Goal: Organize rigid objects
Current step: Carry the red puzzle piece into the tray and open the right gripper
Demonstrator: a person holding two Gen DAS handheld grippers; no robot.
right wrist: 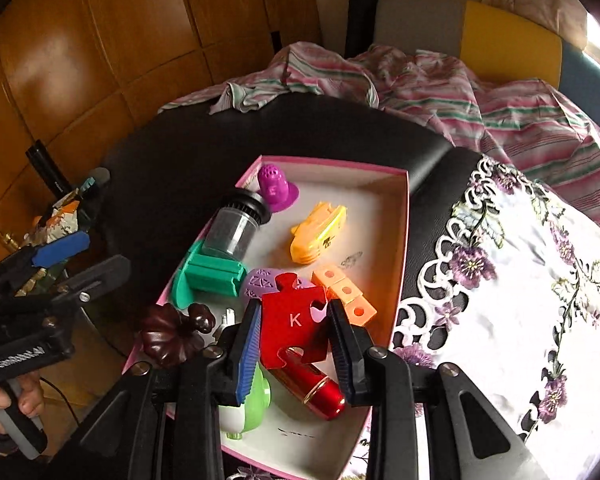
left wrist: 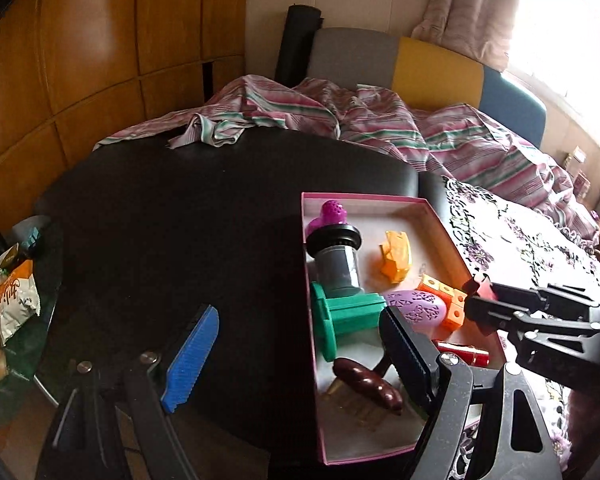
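Bench: I see a dark bench (left wrist: 172,216), with striped bedding (left wrist: 380,128) heaped along its far edge and a floral embroidered cloth (right wrist: 520,292) at the right.
Box: the pink-rimmed box (right wrist: 404,216) sits on the bench and already holds most pieces.
Progress: I judge the sorting nearly done; the bare bench shows no loose pieces.
Right claw: my right claw (right wrist: 296,344) grips a red puzzle piece (right wrist: 296,320) marked K, held over the box's near end.
Left claw: my left claw (left wrist: 300,356) is spread wide and carries nothing, beside the box's left wall.
Crowding: a red cylinder (right wrist: 320,392) and green item (right wrist: 252,404) lie under the piece; orange blocks (right wrist: 344,292) and a lilac egg (left wrist: 416,308) sit just beyond, so free floor is scarce.
Aside: snack packets (left wrist: 12,296) lie off the bench at left.
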